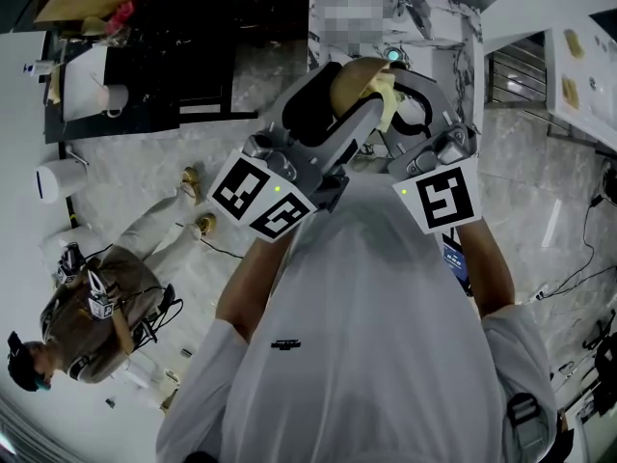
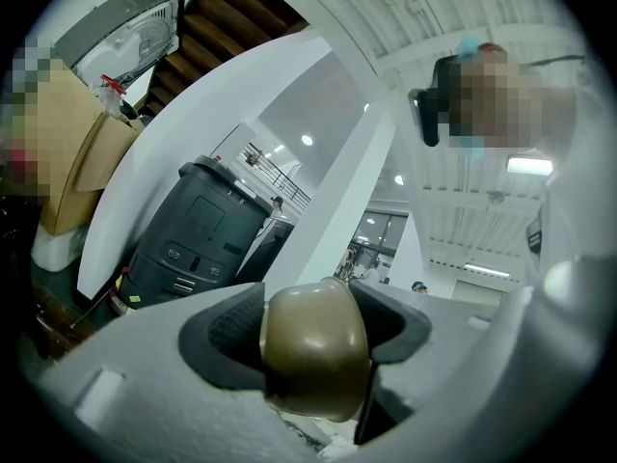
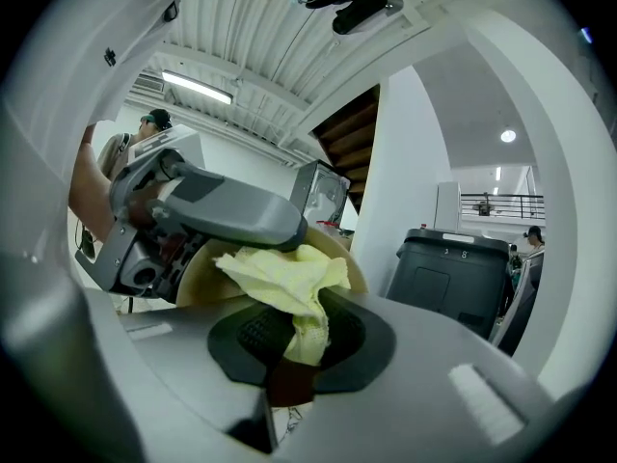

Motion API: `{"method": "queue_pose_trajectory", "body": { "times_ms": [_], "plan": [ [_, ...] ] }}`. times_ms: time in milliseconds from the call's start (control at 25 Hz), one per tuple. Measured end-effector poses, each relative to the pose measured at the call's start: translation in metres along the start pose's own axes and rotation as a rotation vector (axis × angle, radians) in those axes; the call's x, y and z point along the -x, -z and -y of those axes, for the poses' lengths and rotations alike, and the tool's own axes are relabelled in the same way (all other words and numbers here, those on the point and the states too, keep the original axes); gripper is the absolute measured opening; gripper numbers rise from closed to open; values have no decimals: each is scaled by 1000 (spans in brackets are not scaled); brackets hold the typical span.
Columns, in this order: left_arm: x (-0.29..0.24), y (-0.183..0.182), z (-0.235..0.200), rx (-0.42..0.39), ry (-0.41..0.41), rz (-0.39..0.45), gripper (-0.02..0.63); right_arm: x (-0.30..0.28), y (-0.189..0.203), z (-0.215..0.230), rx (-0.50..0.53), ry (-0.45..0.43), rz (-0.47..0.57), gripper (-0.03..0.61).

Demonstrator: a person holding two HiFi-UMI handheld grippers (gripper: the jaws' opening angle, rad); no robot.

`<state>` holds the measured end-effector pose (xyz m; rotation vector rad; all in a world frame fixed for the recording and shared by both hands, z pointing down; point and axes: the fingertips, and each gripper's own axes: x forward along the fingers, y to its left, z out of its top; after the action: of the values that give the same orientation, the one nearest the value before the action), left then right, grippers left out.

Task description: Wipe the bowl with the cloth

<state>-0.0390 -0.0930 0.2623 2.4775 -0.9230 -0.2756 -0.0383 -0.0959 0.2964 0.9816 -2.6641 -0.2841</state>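
Note:
I hold an olive-brown bowl [image 1: 355, 83] up in front of the chest, clear of any table. My left gripper [image 1: 328, 114] is shut on its rim, which fills the gap between the jaws in the left gripper view as a rounded brown edge [image 2: 313, 350]. My right gripper [image 1: 400, 114] is shut on a pale yellow cloth [image 3: 287, 280]. The cloth's loose end lies against the bowl's tan inside [image 3: 204, 280], just under the left gripper's body [image 3: 217, 205]. From the head view the cloth [image 1: 387, 99] shows at the bowl's right rim.
A white marble-patterned counter [image 1: 439, 27] lies ahead beyond the grippers. Another person [image 1: 87, 321] stands on the pale floor at lower left. A dark grey bin [image 2: 198, 230] and a white pillar [image 3: 405, 172] stand nearby.

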Motion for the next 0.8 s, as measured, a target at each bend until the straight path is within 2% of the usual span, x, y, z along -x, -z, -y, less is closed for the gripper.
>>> {"method": "queue_pose_trajectory", "body": {
  "times_ms": [440, 800],
  "plan": [
    [-4, -4, -2, 0, -5, 1, 278, 0, 14, -8, -9, -44, -82, 41],
    [-12, 0, 0, -5, 0, -22, 278, 3, 10, -19, -14, -100, -70, 41]
  ]
}}
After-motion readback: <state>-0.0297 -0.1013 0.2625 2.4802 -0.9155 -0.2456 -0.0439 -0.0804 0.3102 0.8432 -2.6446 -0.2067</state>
